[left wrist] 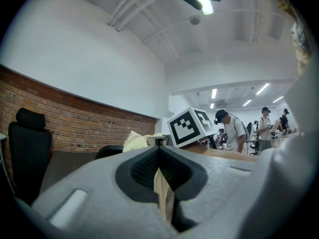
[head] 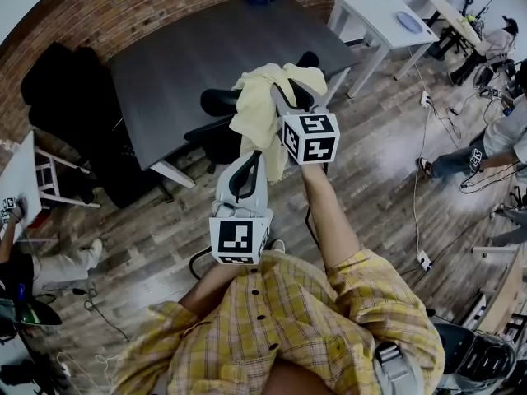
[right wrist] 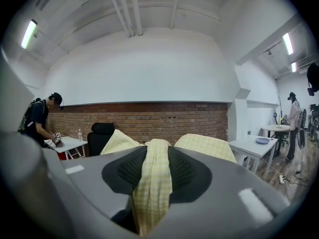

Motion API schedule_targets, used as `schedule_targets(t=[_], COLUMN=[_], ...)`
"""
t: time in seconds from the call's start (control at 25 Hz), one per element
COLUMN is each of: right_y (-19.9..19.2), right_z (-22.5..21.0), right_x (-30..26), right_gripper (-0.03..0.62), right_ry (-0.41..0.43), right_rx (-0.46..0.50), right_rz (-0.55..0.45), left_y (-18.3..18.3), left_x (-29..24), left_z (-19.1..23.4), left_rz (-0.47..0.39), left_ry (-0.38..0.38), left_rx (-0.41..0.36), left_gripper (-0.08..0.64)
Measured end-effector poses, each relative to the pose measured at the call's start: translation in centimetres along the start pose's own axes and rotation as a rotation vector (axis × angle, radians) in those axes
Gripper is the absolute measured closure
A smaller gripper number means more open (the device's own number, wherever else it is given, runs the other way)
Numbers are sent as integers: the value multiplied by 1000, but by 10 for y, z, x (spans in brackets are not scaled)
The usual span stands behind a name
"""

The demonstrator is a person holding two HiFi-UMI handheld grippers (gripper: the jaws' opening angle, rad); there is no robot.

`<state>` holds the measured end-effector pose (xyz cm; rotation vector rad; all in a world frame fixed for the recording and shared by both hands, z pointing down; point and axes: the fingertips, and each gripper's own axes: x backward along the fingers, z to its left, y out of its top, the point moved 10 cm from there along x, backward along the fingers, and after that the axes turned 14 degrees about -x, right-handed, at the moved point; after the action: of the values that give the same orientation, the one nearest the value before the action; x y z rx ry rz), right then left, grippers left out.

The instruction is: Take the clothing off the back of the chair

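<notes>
A pale yellow checked garment (head: 262, 109) hangs over the back of a black office chair (head: 216, 101) beside a dark table (head: 181, 64). My right gripper (head: 284, 90) reaches into the top of the heap. In the right gripper view a fold of the garment (right wrist: 152, 183) fills the gap, with my right gripper (right wrist: 157, 149) shut on it. My left gripper (head: 251, 161) is lower, at the hanging part. In the left gripper view a thin edge of the garment (left wrist: 163, 195) is pinched in my left gripper (left wrist: 158, 152), which is shut.
Another black chair (head: 62, 81) stands against the brick wall. A white table (head: 375, 15) stands at the back right. People sit at the right (head: 494, 138) and the left (head: 33, 262). Cables and a power strip (head: 424, 262) lie on the wood floor.
</notes>
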<state>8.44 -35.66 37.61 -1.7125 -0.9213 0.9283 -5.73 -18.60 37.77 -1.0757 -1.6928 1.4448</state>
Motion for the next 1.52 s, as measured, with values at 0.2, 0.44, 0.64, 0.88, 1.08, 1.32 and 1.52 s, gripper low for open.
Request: schedule_targets(t=[0.2,0.44,0.64,0.88,1.08,1.32,1.52], right_y=[3,6,20,39,57,83,97], right_z=[1,3,6,6,14,18,19], right_x=[1,4,11,31,45,76,101], right_gripper=[460,465,463,463,462,462,460], right_ry=[8,16,20,17,24,20,7], right_rx=[-17,-16,-7,-4,9,13,25], right_rz=[17,11,-29,-79,-131,-211,-256], left_y=[3,2,4,11,14,17,22], left_x=[5,11,12,17,19,22,27], left_z=[0,-1,0,-8,-9,-18,-26], left_rz=[-1,-3,-7,-20,-33,-36,-51], left_ry=[-2,3,2,-7,-12,-37,-58], left_rx=[-2,0,2,-13,-9,-6,-1], left_gripper=[560,560,560,560,560,560,560])
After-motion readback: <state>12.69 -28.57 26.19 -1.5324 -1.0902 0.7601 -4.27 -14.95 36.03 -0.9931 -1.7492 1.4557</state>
